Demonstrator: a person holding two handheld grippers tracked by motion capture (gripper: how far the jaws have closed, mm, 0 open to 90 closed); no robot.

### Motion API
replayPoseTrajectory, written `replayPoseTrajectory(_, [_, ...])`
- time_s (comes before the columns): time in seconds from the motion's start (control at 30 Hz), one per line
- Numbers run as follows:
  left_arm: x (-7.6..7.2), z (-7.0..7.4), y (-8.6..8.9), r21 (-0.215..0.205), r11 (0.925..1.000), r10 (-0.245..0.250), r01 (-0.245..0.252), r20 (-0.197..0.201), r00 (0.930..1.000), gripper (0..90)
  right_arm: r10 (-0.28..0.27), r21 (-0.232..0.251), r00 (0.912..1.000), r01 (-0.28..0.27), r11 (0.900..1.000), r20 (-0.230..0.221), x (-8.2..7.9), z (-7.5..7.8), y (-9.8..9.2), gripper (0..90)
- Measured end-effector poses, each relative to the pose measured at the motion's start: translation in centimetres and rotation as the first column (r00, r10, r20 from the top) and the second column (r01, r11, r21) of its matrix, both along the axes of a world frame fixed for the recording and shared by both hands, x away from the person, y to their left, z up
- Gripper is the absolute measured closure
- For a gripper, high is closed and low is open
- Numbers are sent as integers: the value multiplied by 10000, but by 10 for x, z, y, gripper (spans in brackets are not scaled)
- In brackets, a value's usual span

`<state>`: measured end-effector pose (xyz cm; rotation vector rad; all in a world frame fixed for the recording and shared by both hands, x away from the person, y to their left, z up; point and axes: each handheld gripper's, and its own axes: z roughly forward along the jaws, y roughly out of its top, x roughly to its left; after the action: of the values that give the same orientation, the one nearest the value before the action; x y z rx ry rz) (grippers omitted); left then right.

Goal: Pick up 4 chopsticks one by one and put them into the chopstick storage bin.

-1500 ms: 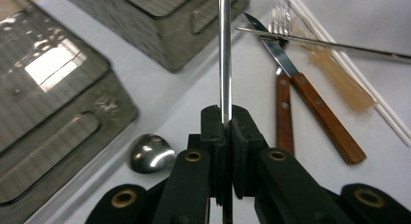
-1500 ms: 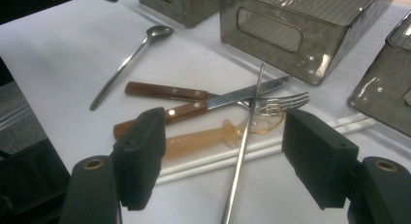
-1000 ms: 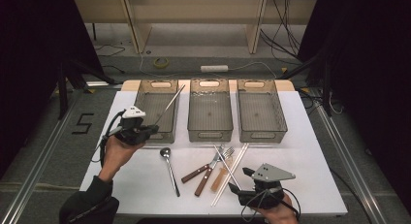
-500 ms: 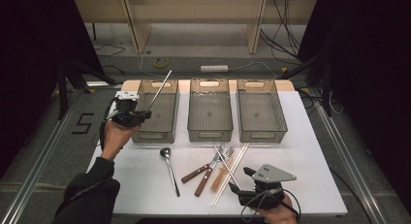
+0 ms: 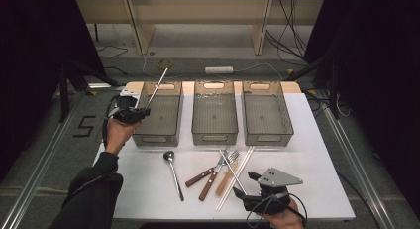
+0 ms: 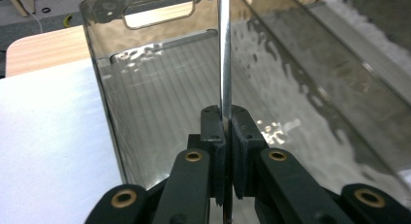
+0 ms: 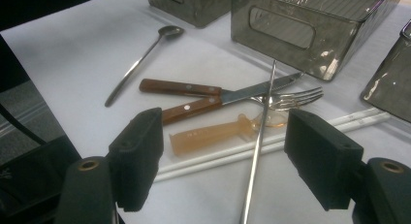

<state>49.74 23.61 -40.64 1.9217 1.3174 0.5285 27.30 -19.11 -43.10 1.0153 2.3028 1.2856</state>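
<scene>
Left tongs (image 5: 140, 111) clamped on metal chopstick (image 5: 156, 87), long axis angled up-away over left bin (image 5: 171, 121); right tongs (image 7: 223, 158) apart.

One sign can be read: a large number "5" (image 5: 85, 126) in dark strokes. It stands on the grey floor (image 5: 49, 140), to the left of the table (image 5: 307, 154) and just to the left of the left tool (image 5: 132, 113) in the high view. In the right gripper view, the translucent orange utensil (image 7: 213, 134) that lies on the table between the jaws of the right tool (image 7: 232, 161) carries some faint raised lettering on its handle, but it is too small and blurred to read. No other text, label or brand can be read on anything else.
</scene>
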Motion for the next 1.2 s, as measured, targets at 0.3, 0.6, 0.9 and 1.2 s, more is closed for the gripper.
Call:
replayPoseTrajectory(0.3, [5, -8, 0, 417, 9990, 176, -168, -188, 9997, 851, -33, 40, 10000, 33, 10000, -51, 0, 1, -1, 308])
replayPoseTrajectory(0.6, [9, -17, 4, 291, 9976, 641, -627, -514, 9966, 847, -11, 32, 10000, 11, 10000, -51, 0, 1, -1, 309])
replayPoseTrajectory(0.9, [5, -20, 3, 1, 9957, 927, -928, -469, 9946, 691, -17, 20, 9999, 18, 10000, -123, 1, 1, -1, 309])
replayPoseTrajectory(1.2, [-17, -12, -3, -1148, 9914, 582, -624, -396, 9975, 411, -176, -93, 9996, 174, 9998, -231, 2, 0, -2, 309])
